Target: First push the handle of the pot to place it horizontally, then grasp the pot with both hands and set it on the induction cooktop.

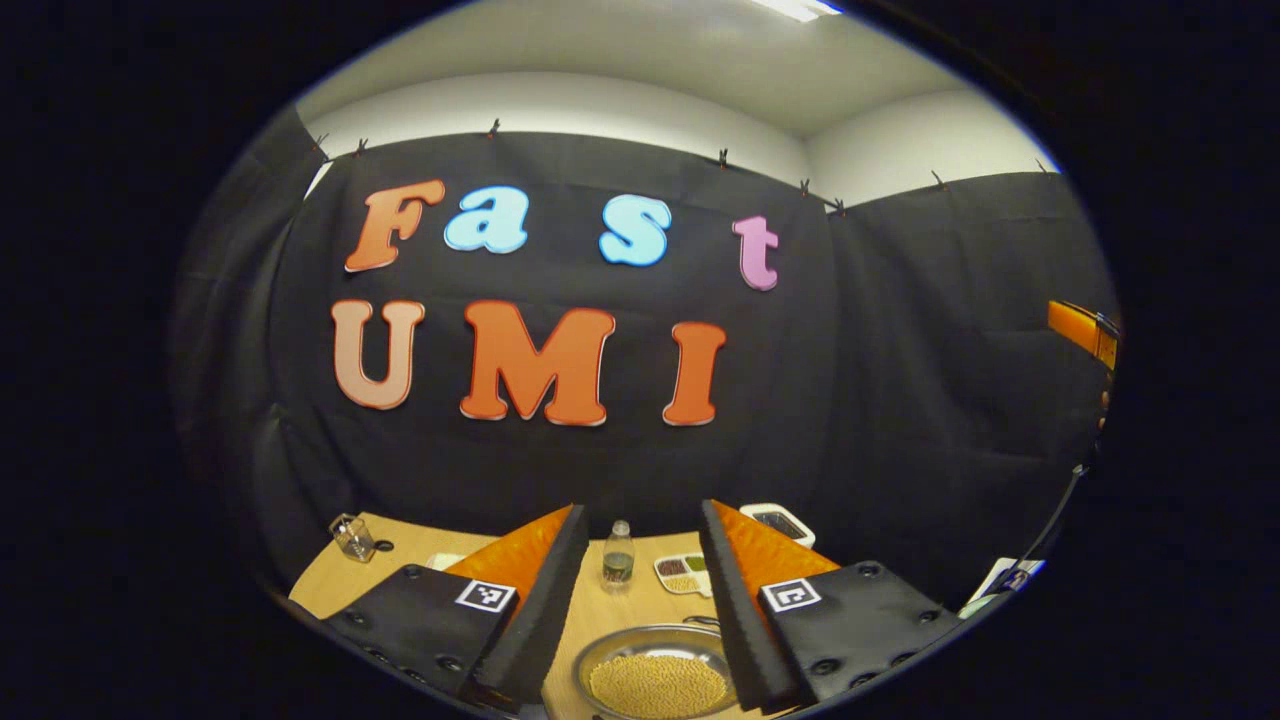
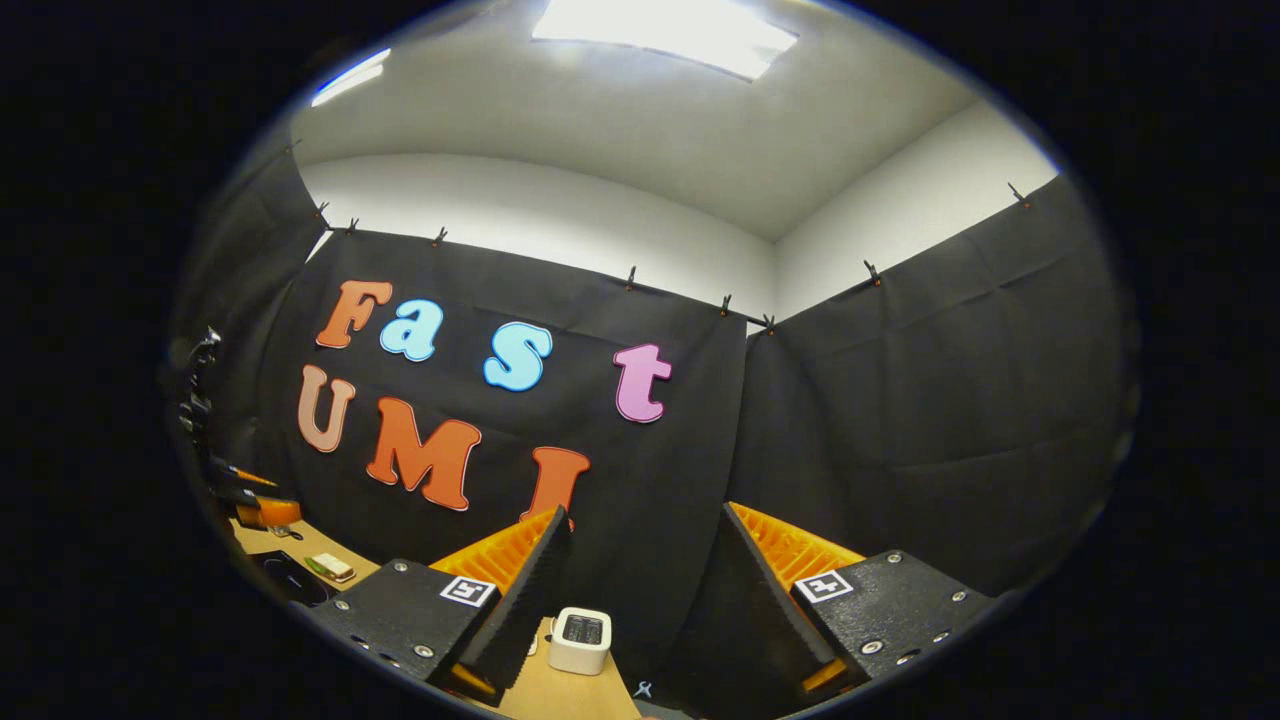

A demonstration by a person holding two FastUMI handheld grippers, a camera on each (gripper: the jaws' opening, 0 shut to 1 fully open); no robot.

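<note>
The wooden table (image 1: 420,555) stretches out ahead of the left gripper (image 1: 635,600), its fingers spread wide with nothing between them. Just below the gap sits the pot (image 1: 655,680), filled with yellow grains, its lower rim cut off and its handle hard to make out. Beyond stand a bottle (image 1: 618,555), a sectioned tray (image 1: 682,572) and a glass (image 1: 352,537). The right gripper (image 2: 640,600) is wide open too, holding nothing, a small white device (image 2: 580,640) between its fingers. No label is readable.

One bottle (image 1: 618,553), one glass (image 1: 351,537), one pot (image 1: 655,678), one divided tray (image 1: 683,572).
</note>
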